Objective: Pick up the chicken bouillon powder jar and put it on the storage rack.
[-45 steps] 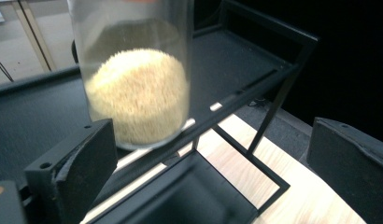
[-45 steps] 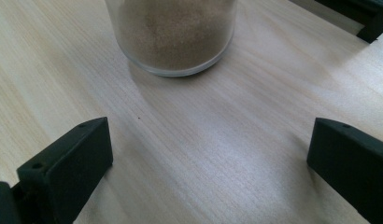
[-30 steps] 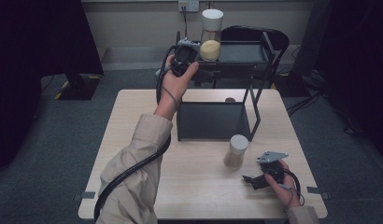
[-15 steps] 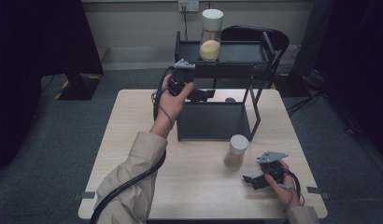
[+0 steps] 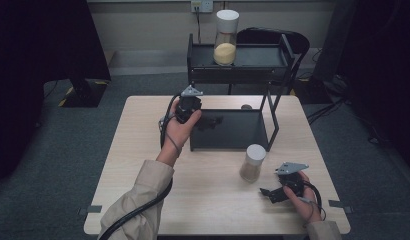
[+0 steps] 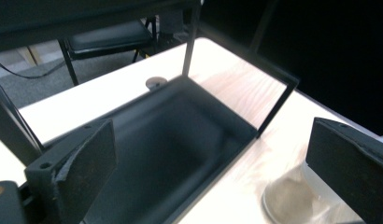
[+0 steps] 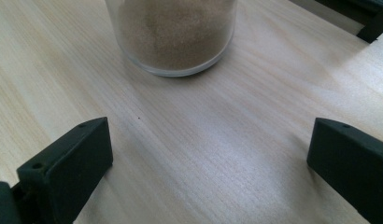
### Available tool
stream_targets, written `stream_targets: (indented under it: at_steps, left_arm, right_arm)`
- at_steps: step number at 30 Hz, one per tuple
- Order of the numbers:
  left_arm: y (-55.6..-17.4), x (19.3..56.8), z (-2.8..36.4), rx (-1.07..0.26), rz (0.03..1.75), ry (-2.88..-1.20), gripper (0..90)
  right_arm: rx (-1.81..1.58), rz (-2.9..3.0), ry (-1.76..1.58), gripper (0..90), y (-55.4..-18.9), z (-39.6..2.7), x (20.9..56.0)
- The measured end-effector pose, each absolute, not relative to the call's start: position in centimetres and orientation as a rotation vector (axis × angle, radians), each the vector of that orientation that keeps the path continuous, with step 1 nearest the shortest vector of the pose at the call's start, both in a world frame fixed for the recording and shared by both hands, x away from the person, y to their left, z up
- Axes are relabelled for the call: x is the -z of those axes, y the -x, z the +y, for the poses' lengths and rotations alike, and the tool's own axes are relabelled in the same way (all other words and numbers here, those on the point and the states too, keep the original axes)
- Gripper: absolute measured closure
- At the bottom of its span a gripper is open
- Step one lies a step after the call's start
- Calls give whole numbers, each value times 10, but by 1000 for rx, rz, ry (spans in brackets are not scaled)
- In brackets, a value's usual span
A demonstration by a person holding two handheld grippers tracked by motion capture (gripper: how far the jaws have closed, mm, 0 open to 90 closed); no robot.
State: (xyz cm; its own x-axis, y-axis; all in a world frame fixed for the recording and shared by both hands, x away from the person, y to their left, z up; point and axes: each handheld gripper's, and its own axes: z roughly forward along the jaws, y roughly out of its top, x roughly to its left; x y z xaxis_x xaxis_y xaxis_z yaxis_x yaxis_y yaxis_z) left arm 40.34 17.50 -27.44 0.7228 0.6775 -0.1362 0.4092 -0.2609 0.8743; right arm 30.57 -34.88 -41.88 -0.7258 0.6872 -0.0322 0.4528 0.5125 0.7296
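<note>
From the high view, a pale wooden desk (image 5: pixel 143 200) has a black two-level rack (image 5: pixel 233 127) at its far side. A tall jar with yellow grains (image 5: pixel 226 37) stands on the top shelf, at 12 o'clock. A short jar with brown grains (image 5: pixel 252 163) and a white lid stands on the desk near the rack's front, at about 5 o'clock from the desk's middle. The left tongs (image 5: pixel 209 121) are held at the rack's left end, pointing into its bottom tray. The right tongs (image 5: pixel 263 192) rest low at 5 o'clock, just beside the short jar.

In the left gripper view, the left tongs (image 6: pixel 208 168) are spread wide and hold nothing. The black tray (image 6: pixel 175 140) lies between them.

In the right gripper view, the right tongs (image 7: pixel 210 158) are spread wide over bare wood. The short jar (image 7: pixel 173 32) stands at 12 o'clock, apart from them.
</note>
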Motion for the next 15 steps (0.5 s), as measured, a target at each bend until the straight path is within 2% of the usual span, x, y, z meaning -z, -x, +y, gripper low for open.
stream_targets:
  at_steps: [15]
  left_arm:
    - [-385, 319, 191, -305, 838, -1934, 14]
  right_arm:
    - [-1039, 2441, -951, 0, -306, -349, 419]
